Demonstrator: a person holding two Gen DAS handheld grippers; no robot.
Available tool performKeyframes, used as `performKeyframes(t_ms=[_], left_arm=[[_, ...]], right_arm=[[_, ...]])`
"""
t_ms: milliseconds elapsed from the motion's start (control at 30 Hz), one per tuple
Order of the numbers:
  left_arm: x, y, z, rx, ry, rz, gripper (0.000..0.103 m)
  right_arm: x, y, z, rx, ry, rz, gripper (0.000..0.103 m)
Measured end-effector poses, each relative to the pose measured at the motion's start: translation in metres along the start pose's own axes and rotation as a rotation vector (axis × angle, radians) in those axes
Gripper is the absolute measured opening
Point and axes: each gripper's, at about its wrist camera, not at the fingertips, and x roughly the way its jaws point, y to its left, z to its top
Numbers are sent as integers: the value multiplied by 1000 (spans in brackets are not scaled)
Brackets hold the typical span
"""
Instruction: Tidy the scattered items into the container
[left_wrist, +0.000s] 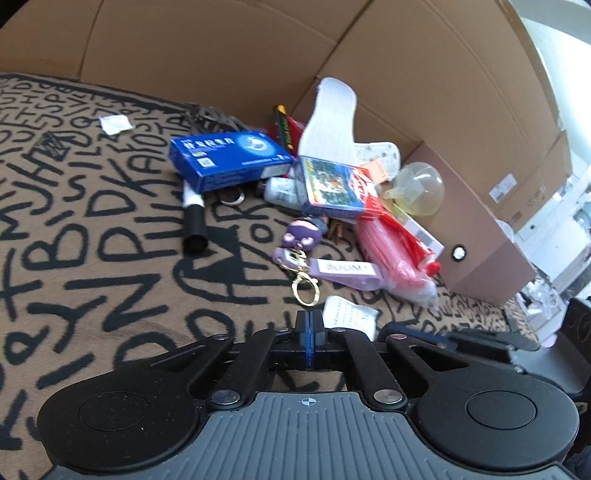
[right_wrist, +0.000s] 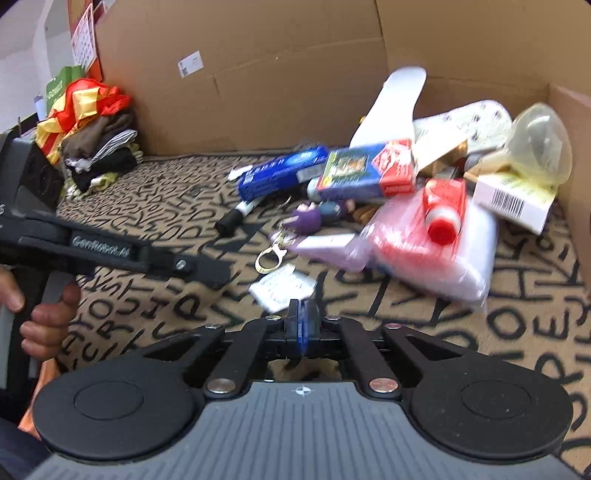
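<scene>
A pile of scattered items lies on a lettered rug (left_wrist: 92, 229): a blue box (left_wrist: 229, 158), a black marker (left_wrist: 194, 218), a picture card box (left_wrist: 330, 186), a purple keychain figure (left_wrist: 304, 236) with a gold clasp (left_wrist: 306, 290), a red-and-clear plastic pack (left_wrist: 399, 251), a yellowish funnel (left_wrist: 419, 188) and a white insole (left_wrist: 328, 118). A brown cardboard box (left_wrist: 476, 229) stands right of the pile. My left gripper (left_wrist: 309, 321) is shut and empty, just short of the clasp. My right gripper (right_wrist: 301, 312) is shut and empty, by a white paper packet (right_wrist: 282, 286). The left gripper also shows in the right wrist view (right_wrist: 207, 271).
Tall cardboard walls (right_wrist: 258, 74) stand behind the pile. Folded clothes and a red-yellow cloth (right_wrist: 88, 107) are stacked at the far left. A small white sachet (left_wrist: 115, 123) lies on the rug at the back. A white barcode box (right_wrist: 513, 201) lies under the funnel.
</scene>
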Motion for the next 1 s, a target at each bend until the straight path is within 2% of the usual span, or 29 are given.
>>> performKeyframes(t_ms=[133, 167, 200, 233, 333, 400, 467, 500, 600, 667, 733, 767, 800, 867, 900, 1000], left_arm=[[4, 2, 7, -22, -28, -5, 40], [7, 1, 8, -17, -26, -4, 46], [10, 1, 10, -10, -24, -2, 48], [13, 0, 11, -1, -20, 0, 48], [22, -2, 14, 16, -13, 2, 55], [27, -2, 17, 11, -18, -4, 66], [33, -2, 20, 21, -15, -3, 69], [36, -2, 21, 27, -13, 1, 68], [40, -2, 23, 51, -35, 32, 69], [41, 0, 23, 50, -30, 19, 69], [41, -2, 22, 67, -23, 17, 67], [41, -5, 21, 92, -21, 24, 63], [41, -8, 19, 117, -16, 33, 54], [40, -12, 16, 150, -4, 38, 38], [39, -12, 15, 147, 2, 33, 34], [35, -12, 11, 127, 37, -1, 32]], right_arm=[[7, 3, 16, -47, -41, -26, 11], [9, 4, 19, -62, -54, -29, 20], [12, 5, 22, -78, -63, -44, 31], [15, 6, 25, -95, -70, -59, 35], [27, 5, 32, -143, -61, -78, 37], [36, 2, 34, -163, -43, -84, 37], [45, 1, 36, -187, -25, -85, 40], [49, 1, 36, -199, -14, -78, 44], [57, 0, 34, -232, 12, -73, 46], [56, 2, 34, -259, 33, -58, 48], [53, 6, 33, -287, 51, -50, 44], [51, 7, 32, -292, 59, -43, 37], [48, 7, 31, -290, 67, -32, 31], [43, 8, 27, -287, 74, -13, 26], [40, 9, 25, -286, 77, -8, 24], [29, 12, 18, -286, 84, 18, 20]])
